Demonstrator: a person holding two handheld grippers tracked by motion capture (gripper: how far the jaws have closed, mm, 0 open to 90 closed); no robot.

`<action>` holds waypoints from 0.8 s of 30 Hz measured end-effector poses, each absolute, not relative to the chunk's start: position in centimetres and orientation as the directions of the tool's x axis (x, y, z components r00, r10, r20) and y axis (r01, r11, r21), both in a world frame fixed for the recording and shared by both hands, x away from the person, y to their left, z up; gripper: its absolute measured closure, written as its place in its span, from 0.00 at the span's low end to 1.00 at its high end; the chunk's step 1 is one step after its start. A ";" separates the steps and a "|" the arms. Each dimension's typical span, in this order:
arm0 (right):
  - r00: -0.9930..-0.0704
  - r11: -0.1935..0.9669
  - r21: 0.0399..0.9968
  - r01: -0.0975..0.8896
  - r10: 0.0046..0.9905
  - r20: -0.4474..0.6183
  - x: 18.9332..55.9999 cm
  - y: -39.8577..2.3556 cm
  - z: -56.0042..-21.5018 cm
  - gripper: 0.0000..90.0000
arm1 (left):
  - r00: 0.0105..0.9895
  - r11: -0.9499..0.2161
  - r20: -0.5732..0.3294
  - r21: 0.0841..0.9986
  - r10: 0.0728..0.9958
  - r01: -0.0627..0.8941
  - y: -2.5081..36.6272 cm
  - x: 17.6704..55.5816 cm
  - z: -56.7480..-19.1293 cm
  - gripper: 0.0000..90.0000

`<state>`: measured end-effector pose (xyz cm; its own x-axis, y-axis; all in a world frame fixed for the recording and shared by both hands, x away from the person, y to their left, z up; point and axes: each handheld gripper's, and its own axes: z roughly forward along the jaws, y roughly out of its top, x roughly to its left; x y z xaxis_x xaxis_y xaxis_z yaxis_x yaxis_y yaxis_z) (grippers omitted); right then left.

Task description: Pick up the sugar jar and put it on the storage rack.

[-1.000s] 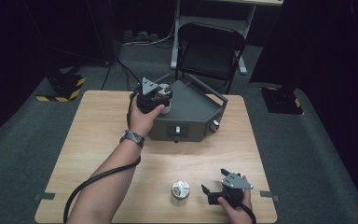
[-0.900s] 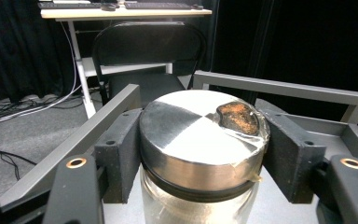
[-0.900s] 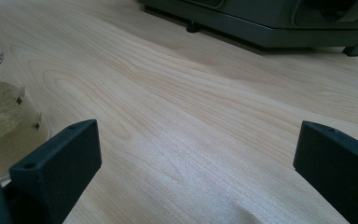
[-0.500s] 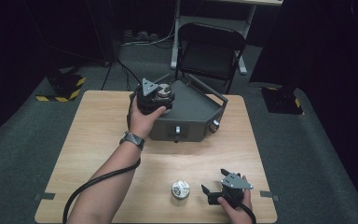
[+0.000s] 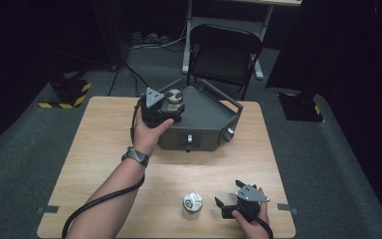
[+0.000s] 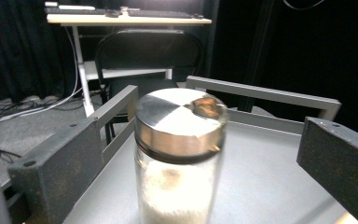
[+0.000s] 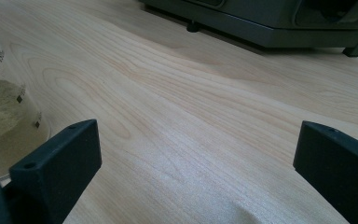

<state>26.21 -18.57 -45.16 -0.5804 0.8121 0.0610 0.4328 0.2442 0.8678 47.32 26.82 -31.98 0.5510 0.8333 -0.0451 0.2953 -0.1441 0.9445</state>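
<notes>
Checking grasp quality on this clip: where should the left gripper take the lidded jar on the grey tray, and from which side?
Grip the jar on its clear glass body just below the metal lid, coming in level from the person's side, as the left gripper is placed. The jar stands upright and round, so the open jaws can close squarely across it.

Floor: grey carpet (image 5: 25, 149) around the wooden table (image 5: 94, 144).
Furniture: black folding chair (image 5: 224, 55) beyond the left gripper (image 5: 171, 107); white desk (image 6: 126, 19) behind it.
Walls: dark curtains (image 6: 14, 51).
</notes>
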 end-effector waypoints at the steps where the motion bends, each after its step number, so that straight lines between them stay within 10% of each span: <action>1: -0.580 0.247 0.868 0.432 0.812 0.058 26.2 -18.5 -45.2 0.01 | 0.558 -0.150 -0.038 0.946 0.829 0.287 27.1 46.9 -32.0 0.01; 24: -0.586 0.264 0.862 0.433 0.809 0.047 26.3 -18.3 -45.0 0.01 | 0.612 -0.152 -0.050 0.950 0.789 0.273 31.8 40.8 -33.0 0.01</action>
<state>26.28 -18.30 -44.99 -0.5860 0.8090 0.0467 0.4332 0.2641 0.8617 40.75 31.80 -33.03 0.6122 0.7891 -0.0501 0.2731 -0.1516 0.9500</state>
